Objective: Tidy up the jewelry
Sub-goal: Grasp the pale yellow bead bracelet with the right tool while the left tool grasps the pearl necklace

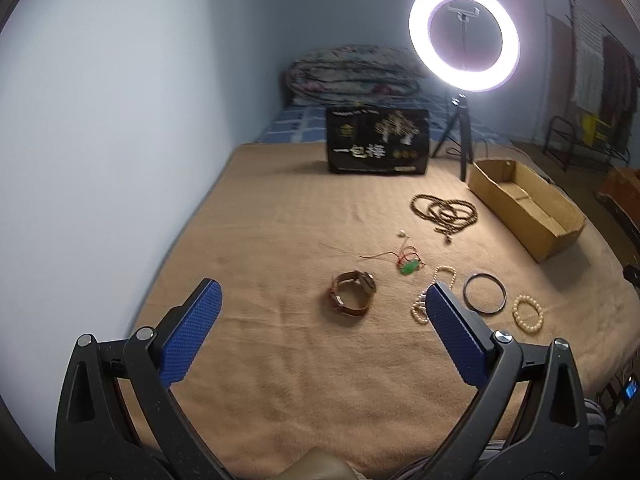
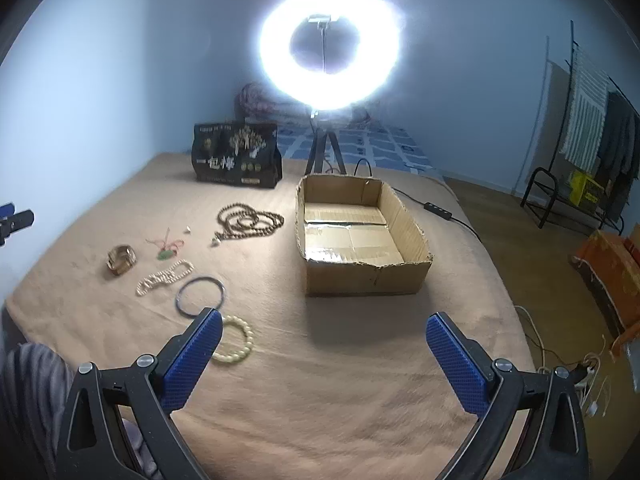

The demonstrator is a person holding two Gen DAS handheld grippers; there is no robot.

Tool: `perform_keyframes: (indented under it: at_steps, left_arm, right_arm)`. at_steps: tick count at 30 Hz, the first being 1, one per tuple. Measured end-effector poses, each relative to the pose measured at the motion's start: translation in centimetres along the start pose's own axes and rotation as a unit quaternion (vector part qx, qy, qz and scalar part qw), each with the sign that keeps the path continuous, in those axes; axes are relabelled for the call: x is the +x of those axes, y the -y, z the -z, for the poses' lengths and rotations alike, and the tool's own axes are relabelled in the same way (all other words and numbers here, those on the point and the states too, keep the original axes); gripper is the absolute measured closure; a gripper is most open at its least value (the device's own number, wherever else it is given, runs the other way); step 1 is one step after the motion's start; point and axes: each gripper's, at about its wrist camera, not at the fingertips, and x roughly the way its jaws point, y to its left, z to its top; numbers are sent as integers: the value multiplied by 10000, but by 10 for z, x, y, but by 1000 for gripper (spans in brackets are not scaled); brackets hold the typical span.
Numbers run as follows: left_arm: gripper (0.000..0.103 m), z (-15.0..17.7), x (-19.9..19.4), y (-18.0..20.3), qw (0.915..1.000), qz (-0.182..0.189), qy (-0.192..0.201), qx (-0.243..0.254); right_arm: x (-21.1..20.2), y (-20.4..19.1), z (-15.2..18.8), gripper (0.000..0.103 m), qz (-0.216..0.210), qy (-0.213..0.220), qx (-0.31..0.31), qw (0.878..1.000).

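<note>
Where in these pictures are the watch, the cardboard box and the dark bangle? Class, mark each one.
watch (image 1: 353, 294): left wrist view, on the brown strap loop.
cardboard box (image 2: 366, 278): right wrist view, on its near outer wall.
dark bangle (image 2: 181, 294): right wrist view, on the left part of the ring.

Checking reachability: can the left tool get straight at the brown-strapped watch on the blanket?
Probably yes. The left tool is open, and the watch lies alone on the blanket, with nothing between them.
</note>
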Motion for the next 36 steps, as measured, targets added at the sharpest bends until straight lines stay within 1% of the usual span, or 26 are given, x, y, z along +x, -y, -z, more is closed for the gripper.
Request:
perform_keyframes:
  at_steps: [2,4,6,8,11,12,14,18,21,23,25,29,31,32,36]
  left_arm:
    - [0,0,12,5,9998,184,-22,112]
    - [3,-1,24,9,9993,300,-114,188]
    - [12,-1,37,15,9984,414,-232,309]
    - [17,1,50,25,9969,516,-348,476]
    - [21,3,73,38,9937,744,-558,627]
    - [28,5,81,42,9923,823,-647,670]
    - [36,8,96,50,9889,969,-811,779]
    - [40,14,121,68,9821,1155,-1055,1052]
    - [43,18,137,77,9742,1472,-1301,1110]
    - [44,21,149,84,9690,1601,-1495,1145]
    - [44,23,157,90,9652,1688,-1603,1192]
    - [46,25,171,101,9606,1700,-1723,1365]
    - [50,26,178,105,9593,1687,-1772,1410]
    - [54,27,181,105,9587,1682,-1794,1429]
    - [54,27,190,111,9576,1672,-1812,1490]
  right_arm:
    - [10,-1,-1,0,-8,-99,-215,9997]
    - [19,-3,-1,0,-52,-213,-395,9990]
    - [29,-5,-1,0,-160,-335,-525,9979]
    - [41,-10,0,1,-327,-462,-657,9962]
    - [56,-18,3,2,-492,-612,-817,9936]
    - [62,-21,5,3,-567,-670,-853,9925]
    - [73,-26,6,8,-730,-789,-866,9904]
    - [95,-33,8,12,-1092,-1022,-789,9856]
    - [110,-36,6,16,-1331,-1164,-711,9817]
    - [120,-39,6,20,-1466,-1309,-751,9776]
    - [129,-43,7,22,-1530,-1436,-834,9742]
    - [145,-48,9,29,-1656,-1674,-931,9674]
    - [151,-51,11,34,-1698,-1776,-988,9643]
    - [154,-53,12,35,-1718,-1829,-1044,9624]
    - [161,-62,18,39,-1666,-1962,-1280,9578]
